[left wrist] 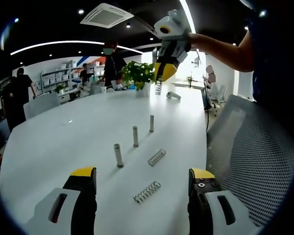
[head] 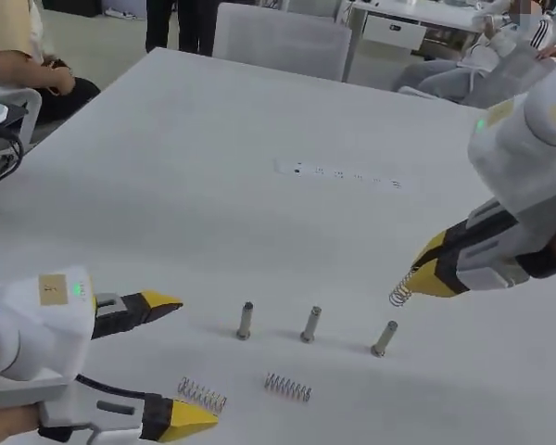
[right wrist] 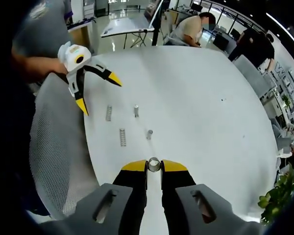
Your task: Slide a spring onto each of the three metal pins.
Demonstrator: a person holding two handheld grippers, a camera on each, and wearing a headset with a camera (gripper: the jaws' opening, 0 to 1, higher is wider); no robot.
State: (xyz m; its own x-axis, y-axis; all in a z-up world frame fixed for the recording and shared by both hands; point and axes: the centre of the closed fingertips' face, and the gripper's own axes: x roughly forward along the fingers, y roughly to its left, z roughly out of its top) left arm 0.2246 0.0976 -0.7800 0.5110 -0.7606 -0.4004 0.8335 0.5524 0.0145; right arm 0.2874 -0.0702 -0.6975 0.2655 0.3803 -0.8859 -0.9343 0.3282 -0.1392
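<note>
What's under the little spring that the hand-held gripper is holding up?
A short upright metal pin, bare, on the white table, sits close below the coiled metal spring and apart from it. The right hand-held gripper covers the spring's upper end with its yellow tips.

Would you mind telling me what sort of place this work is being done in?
Probably an open-plan office or meeting area: a large white table with a mesh office chair beside it, a potted plant at its far end, and a ceiling air-conditioning vent overhead.
</note>
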